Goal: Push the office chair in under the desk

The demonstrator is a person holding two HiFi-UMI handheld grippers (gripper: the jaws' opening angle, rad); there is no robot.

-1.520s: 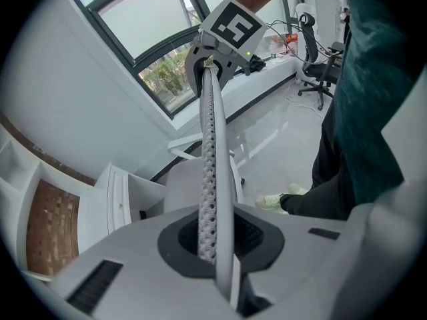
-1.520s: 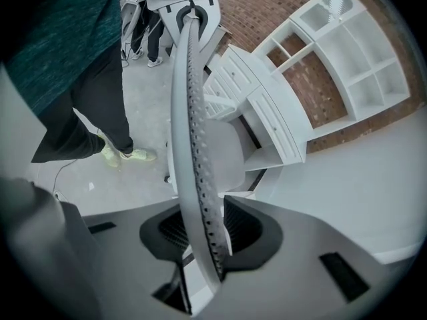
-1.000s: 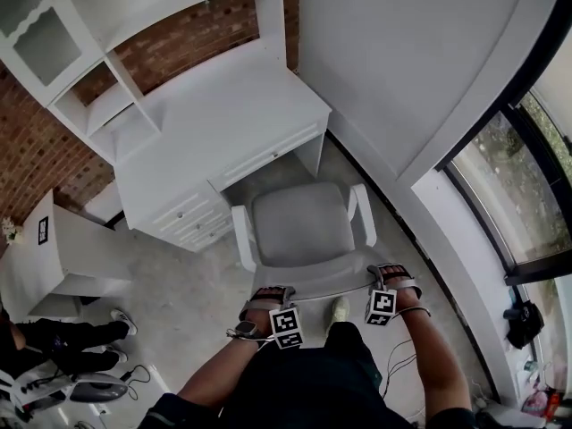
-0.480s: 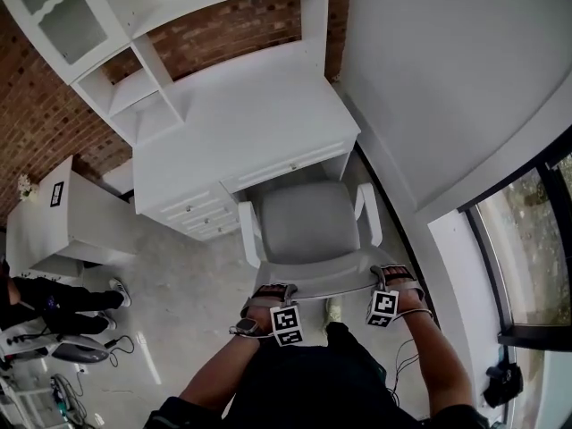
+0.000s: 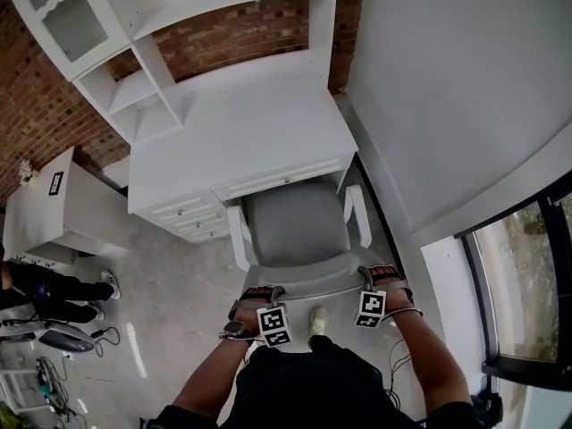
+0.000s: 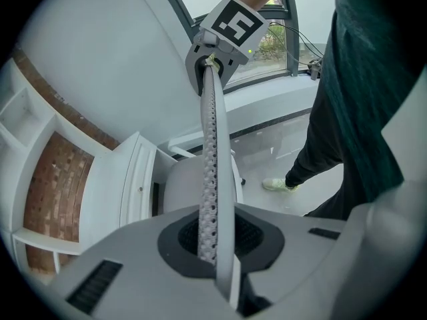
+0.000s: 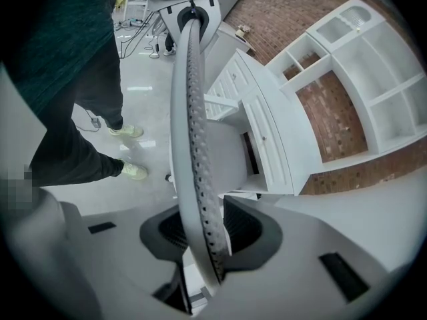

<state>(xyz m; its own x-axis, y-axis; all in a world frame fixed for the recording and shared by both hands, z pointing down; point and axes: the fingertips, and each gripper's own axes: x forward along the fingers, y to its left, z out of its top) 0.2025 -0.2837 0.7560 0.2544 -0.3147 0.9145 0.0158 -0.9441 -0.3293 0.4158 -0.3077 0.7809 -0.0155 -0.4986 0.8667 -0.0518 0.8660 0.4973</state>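
The grey office chair (image 5: 295, 226) with white armrests stands at the white desk (image 5: 241, 123), its seat's front edge at the drawer front. In the head view my left gripper (image 5: 259, 295) grips the left end of the chair's backrest top (image 5: 308, 281) and my right gripper (image 5: 380, 280) grips the right end. The perforated backrest edge (image 6: 212, 179) runs between the left gripper (image 6: 217, 245) jaws, which are shut on it. The same backrest edge (image 7: 190, 145) fills the right gripper (image 7: 203, 235) jaws, also shut on it.
A white hutch with shelves (image 5: 134, 88) sits on the desk against a brick wall. A low white cabinet (image 5: 63, 213) stands left, with another person's legs (image 5: 54, 289) and cables beside it. A white wall (image 5: 447, 105) and window (image 5: 527, 284) run close on the right.
The chair has rolled toward the desk, so the floor gap in front of the seat has closed. Both grippers moved along with the backrest, still holding it.
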